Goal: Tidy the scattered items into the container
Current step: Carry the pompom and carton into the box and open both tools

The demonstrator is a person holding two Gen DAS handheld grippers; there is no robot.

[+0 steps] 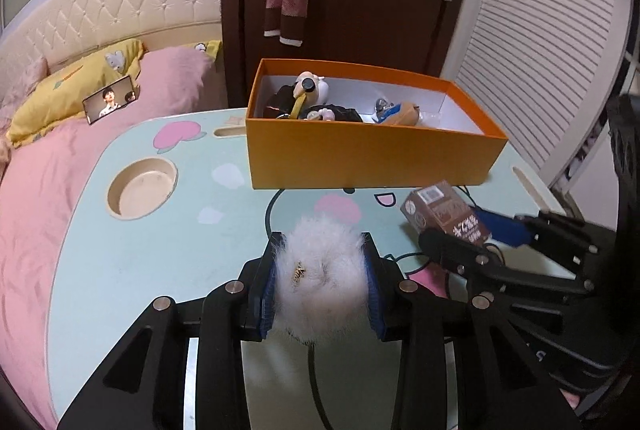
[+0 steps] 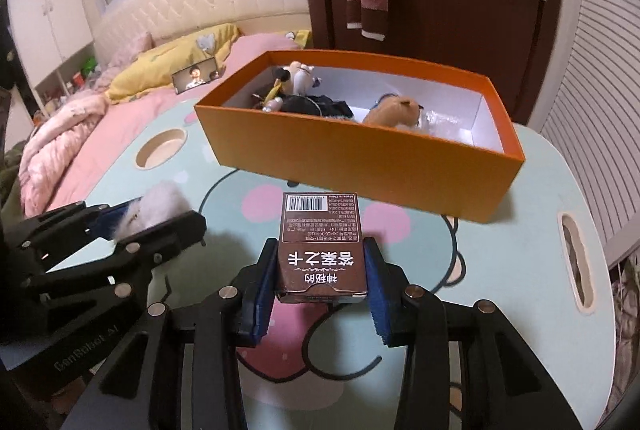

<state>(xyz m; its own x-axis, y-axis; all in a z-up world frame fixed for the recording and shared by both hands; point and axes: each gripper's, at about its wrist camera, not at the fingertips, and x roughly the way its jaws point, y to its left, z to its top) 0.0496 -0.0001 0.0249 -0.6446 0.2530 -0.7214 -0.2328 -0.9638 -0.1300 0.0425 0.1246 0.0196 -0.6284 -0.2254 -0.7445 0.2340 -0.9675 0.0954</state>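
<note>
My left gripper (image 1: pixel 322 246) is shut on a white fluffy pompom (image 1: pixel 320 282) with a small gold charm, held just above the table. Between the blue pads of my right gripper (image 2: pixel 322 250) sits a brown card box (image 2: pixel 322 230) with a barcode, gripped by its sides. The orange container (image 2: pixel 360 165) stands open behind both, holding plush toys (image 2: pixel 396 109) and a dark cloth. From the right wrist view the left gripper (image 2: pixel 164 209) and pompom (image 2: pixel 164 199) appear at the left; from the left wrist view the right gripper (image 1: pixel 472 230) and card box (image 1: pixel 440 209) appear at the right.
The pale green cartoon table (image 1: pixel 160 250) has a round cup recess (image 1: pixel 142 187) at the left and slots near its edges. A pink bed with yellow pillows and a phone (image 1: pixel 112 103) lies to the left. A dark door with hanging clothes stands behind the container.
</note>
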